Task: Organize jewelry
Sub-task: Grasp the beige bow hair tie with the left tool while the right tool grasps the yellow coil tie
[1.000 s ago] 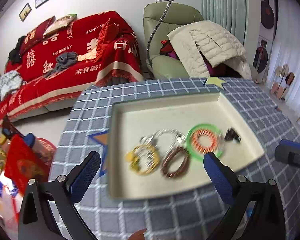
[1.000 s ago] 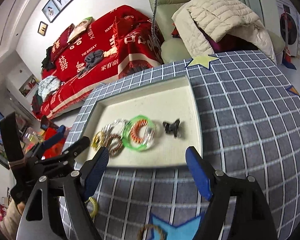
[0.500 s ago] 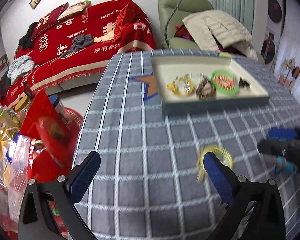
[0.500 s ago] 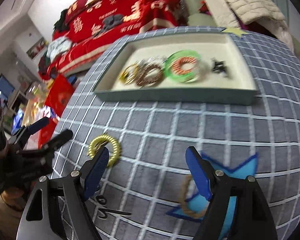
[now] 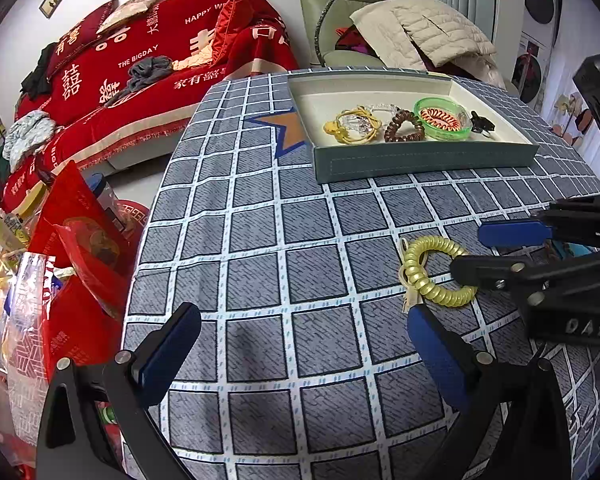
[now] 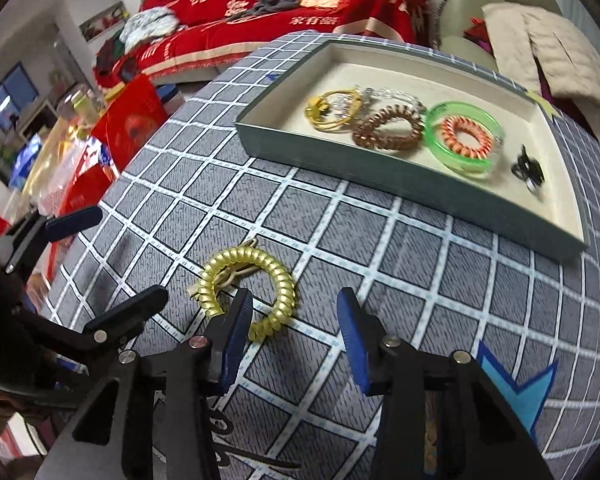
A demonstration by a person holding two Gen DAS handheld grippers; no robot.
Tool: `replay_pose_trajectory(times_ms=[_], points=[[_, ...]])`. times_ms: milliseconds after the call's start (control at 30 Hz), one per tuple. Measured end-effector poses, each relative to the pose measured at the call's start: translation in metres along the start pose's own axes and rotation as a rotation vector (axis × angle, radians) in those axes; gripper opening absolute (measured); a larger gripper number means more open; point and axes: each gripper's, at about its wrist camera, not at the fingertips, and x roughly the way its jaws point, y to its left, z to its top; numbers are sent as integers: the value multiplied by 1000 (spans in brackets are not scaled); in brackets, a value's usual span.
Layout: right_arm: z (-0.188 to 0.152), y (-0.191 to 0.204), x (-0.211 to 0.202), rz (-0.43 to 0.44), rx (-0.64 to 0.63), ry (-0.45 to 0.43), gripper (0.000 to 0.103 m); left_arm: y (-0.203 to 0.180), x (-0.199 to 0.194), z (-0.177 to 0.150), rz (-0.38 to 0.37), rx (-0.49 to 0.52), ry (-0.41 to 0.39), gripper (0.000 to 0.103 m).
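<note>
Both grippers, left [image 5: 300, 354] and right [image 6: 296, 338], gape over the gold coil bracelet [image 6: 246, 292], tray [image 6: 400, 184] at one o'clock.

A gold spiral coil bracelet [image 6: 247, 293] lies flat on the checked surface [image 6: 340, 216], outside the tray and well short of its near wall, with a thin tan clip-like piece across its left part. The shallow grey-green tray [image 6: 400, 178] with a cream lining sits toward the far edge of the surface. Along its near wall, from left to right, lie a yellow cord bangle [image 6: 332, 114] overlapping a clear beaded bracelet [image 6: 392, 98], a brown spiral coil [image 6: 388, 130], a translucent green bangle [image 6: 464, 140] with an orange striped coil [image 6: 466, 136] inside its ring, and a small black claw clip [image 6: 528, 170] near the right wall.
</note>
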Motion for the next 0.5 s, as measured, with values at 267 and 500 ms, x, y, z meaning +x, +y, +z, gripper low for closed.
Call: replay_pose_trajectory(times_ms=[267,500], points=[[-3,1,1,-106,-83,2,36,-11,5,4,-16,19,12,103],[-6,-28,-5,-135,-20,3,33,-30,19,13,-54,45,42,103]])
